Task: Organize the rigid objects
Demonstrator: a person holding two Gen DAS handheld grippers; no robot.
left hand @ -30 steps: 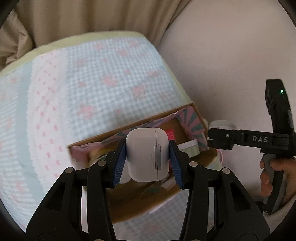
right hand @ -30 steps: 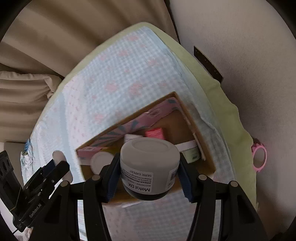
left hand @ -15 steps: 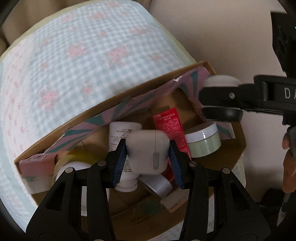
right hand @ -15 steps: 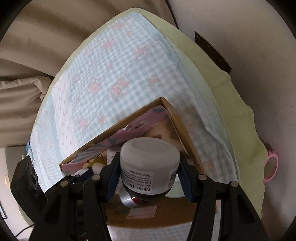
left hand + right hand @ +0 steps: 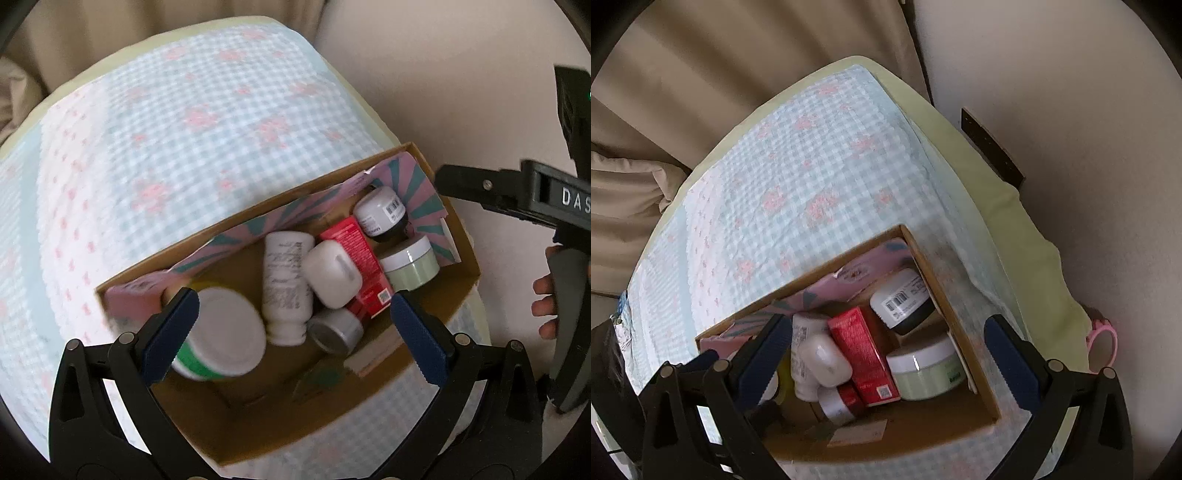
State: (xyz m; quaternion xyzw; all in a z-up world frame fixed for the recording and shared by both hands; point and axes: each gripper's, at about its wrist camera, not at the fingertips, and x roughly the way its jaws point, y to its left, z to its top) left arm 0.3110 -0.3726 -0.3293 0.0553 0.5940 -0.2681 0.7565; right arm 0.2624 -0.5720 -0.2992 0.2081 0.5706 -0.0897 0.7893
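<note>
Left wrist view: the left claw [image 5: 295, 321] is opening, nothing between its pads now, and the rounded white plastic case [image 5: 332, 279] it held a second ago lies in the open cardboard box [image 5: 458, 295] on the red carton [image 5: 356, 266]. Right wrist view: the right claw [image 5: 886, 350] is opening too, and its grey-lidded dark jar [image 5: 902, 299] has dropped into the box's far corner.

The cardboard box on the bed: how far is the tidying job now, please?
Done: the brown cardboard box already holds the rounded white case, the white jar with a barcode, the red carton and the pale green jar.
In hand: nothing; the left gripper and the right gripper are opening with nothing clamped.
Left: no loose item shows on the checked blanket.
</note>
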